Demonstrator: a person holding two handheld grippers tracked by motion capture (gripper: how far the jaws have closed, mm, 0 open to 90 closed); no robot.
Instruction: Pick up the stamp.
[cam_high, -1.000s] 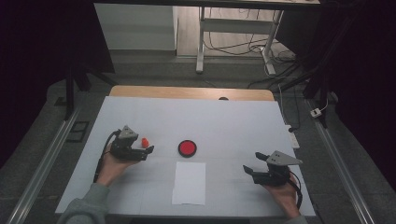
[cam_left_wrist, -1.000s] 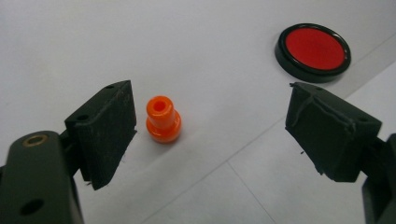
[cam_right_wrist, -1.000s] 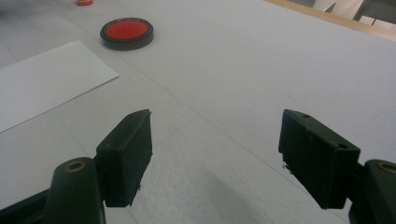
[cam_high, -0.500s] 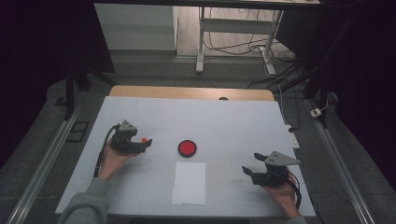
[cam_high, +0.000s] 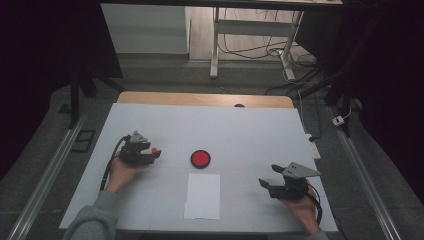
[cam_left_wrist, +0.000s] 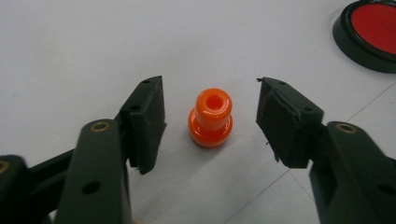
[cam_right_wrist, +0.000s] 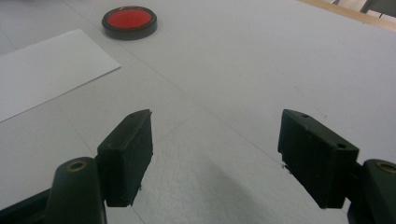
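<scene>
The left gripper (cam_left_wrist: 210, 116) has just been closing its jaws, which stand on either side of the orange peg (cam_left_wrist: 210, 119) with a gap at each pad, nothing gripped. The peg stands upright on the white table (cam_high: 250, 130), left of the red disc (cam_high: 200, 158). The right gripper (cam_right_wrist: 215, 154), well right of the disc, is wide open and empty. A paper sheet (cam_high: 202, 196) lies just below the disc.
</scene>
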